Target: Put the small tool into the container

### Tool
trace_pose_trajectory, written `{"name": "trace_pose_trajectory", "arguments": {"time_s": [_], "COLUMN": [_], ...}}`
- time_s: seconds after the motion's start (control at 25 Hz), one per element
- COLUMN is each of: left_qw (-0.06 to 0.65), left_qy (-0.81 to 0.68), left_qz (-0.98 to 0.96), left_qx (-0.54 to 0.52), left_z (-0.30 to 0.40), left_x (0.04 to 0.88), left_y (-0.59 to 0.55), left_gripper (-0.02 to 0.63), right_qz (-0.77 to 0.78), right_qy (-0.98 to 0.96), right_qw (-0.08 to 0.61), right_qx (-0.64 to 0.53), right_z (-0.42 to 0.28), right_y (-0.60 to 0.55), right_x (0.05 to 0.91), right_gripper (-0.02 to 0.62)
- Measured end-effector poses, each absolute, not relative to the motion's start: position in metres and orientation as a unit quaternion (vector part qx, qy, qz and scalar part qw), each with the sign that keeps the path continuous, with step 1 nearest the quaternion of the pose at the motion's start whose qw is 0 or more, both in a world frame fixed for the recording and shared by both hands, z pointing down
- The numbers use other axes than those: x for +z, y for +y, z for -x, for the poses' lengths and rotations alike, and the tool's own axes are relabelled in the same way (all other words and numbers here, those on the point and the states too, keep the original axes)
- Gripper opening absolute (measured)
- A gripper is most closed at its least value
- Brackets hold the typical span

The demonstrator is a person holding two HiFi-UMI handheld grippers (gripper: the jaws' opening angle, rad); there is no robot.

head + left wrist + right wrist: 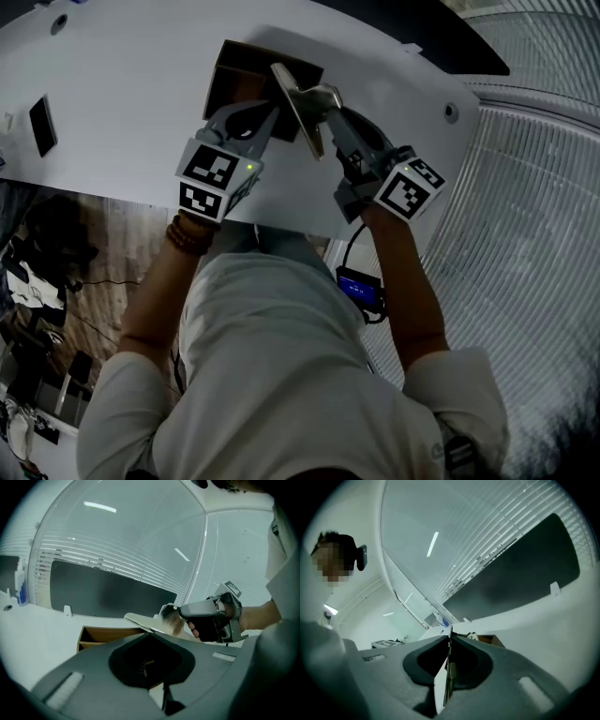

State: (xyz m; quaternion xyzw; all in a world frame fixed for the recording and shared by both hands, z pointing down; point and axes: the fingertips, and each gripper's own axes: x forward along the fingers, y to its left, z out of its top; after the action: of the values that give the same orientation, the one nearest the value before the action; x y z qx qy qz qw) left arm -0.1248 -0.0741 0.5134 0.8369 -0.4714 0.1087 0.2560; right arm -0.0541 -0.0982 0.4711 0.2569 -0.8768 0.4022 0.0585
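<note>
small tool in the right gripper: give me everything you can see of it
The small tool is a thin, flat blade of pale, silvery metal with a shiny bent piece at one side. The right gripper is shut on it; in the right gripper view it stands edge-on between the jaws. It is off the white table, tilted, over the near right edge of the open wooden box, not inside it. Whether it touches the box can't be told.

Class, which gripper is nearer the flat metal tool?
Right. The right gripper is clamped on the tool; the left gripper sits beside it, at the wooden box.
</note>
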Motion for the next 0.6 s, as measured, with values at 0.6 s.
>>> {"name": "trace_pose_trajectory", "arguments": {"time_s": [0.6], "left_qw": [0.283], "left_qy": [-0.489], "left_qz": [-0.821], "left_qx": [0.082], "left_z": [0.179], "left_x": [0.52], "left_y": [-0.09], "left_gripper": [0.002], "right_qz": [-0.189], "right_qy": [-0.939], "right_qw": [0.151], "right_qx": [0.243], "right_z": [0.129], "right_y": [-0.127], "right_x": [0.463], "right_gripper": [0.025]}}
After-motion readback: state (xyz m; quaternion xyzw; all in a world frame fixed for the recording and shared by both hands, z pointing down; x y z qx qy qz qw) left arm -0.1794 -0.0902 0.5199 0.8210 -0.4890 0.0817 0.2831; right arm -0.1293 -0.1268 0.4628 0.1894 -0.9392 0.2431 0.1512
